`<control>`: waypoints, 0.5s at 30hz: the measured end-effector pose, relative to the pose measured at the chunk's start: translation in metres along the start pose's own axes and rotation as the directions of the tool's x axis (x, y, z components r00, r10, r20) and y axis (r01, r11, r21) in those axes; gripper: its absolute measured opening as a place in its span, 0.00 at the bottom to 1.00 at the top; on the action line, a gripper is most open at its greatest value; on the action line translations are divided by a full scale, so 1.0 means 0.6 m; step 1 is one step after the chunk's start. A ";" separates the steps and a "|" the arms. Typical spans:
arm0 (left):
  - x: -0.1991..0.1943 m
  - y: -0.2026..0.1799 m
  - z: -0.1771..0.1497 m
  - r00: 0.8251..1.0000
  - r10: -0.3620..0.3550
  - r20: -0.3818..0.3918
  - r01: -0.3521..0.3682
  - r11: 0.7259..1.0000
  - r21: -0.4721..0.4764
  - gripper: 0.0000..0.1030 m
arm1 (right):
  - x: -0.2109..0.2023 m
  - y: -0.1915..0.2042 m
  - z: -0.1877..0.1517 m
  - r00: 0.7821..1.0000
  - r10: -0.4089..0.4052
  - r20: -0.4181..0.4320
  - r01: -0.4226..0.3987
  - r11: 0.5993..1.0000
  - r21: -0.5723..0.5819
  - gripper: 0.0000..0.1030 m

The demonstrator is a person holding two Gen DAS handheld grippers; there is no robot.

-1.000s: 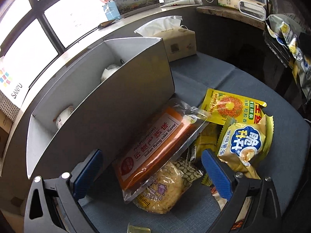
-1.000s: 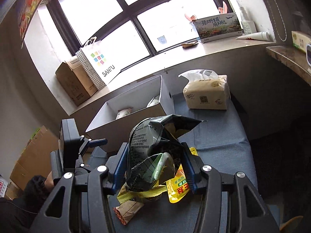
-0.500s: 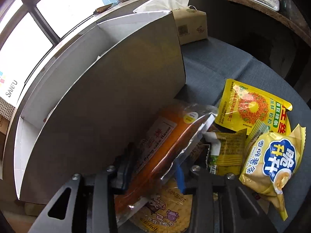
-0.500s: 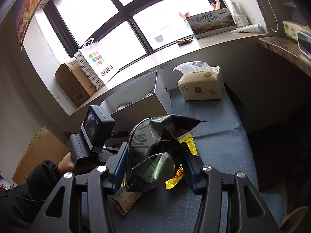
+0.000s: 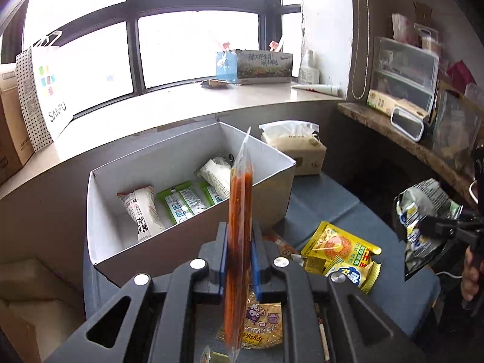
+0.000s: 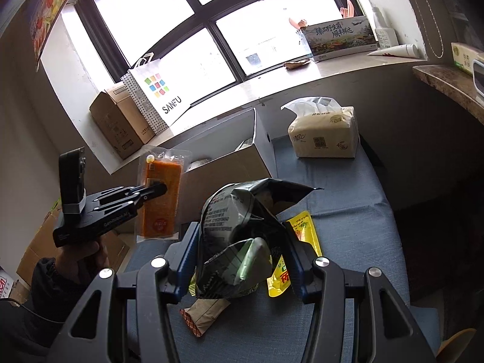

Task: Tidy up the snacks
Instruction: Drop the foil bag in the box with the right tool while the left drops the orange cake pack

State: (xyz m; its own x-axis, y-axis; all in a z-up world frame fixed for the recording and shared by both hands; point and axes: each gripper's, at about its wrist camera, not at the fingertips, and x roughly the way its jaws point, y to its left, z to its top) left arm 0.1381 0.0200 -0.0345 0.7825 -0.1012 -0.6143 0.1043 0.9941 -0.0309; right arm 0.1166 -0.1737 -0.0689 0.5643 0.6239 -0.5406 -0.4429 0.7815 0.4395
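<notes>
Snacks everywhere: the flat orange snack in a clear plastic packet (image 5: 239,211) stands edge-on at the centre of the left wrist view, with the left gripper (image 5: 239,249) clamped on it in front of the open white cardboard box (image 5: 106,181), which already has a few wrapped snacks in it. Over in the right wrist view, the right gripper (image 6: 242,257) pinches a crumpled dark foil snack bag (image 6: 239,220) at centre frame, over the blue-grey cloth surface (image 6: 348,227). Yellow packet (image 6: 302,242) lies on the cloth just behind it.

Orange packet (image 5: 240,199), white-lined box (image 5: 121,175), blue-grey cloth (image 6: 348,199), yellow pouch (image 5: 335,242), polka-dot bag (image 6: 154,96)
</notes>
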 end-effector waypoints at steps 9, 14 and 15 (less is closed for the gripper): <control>-0.067 0.114 0.060 0.985 0.011 0.175 0.028 0.975 -0.220 0.13 | 0.066 0.081 0.076 0.999 0.048 0.001 -0.047 0.992 -0.114 0.55; -0.011 0.189 0.110 0.987 0.045 0.154 0.003 0.954 -0.301 0.13 | 0.148 0.136 0.173 0.998 0.064 0.006 -0.061 0.981 -0.184 0.55; 0.005 0.202 0.115 0.990 0.031 0.135 0.015 0.946 -0.323 0.13 | 0.172 0.144 0.193 0.998 0.065 -0.005 -0.065 0.981 -0.182 0.55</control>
State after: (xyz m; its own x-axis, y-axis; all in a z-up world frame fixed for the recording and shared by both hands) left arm 0.1953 0.1375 0.0145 0.8611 -0.0749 -0.5028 -0.0881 0.9521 -0.2928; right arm 0.2173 -0.0431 -0.0035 0.5309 0.6734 -0.5144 -0.5980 0.7278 0.3356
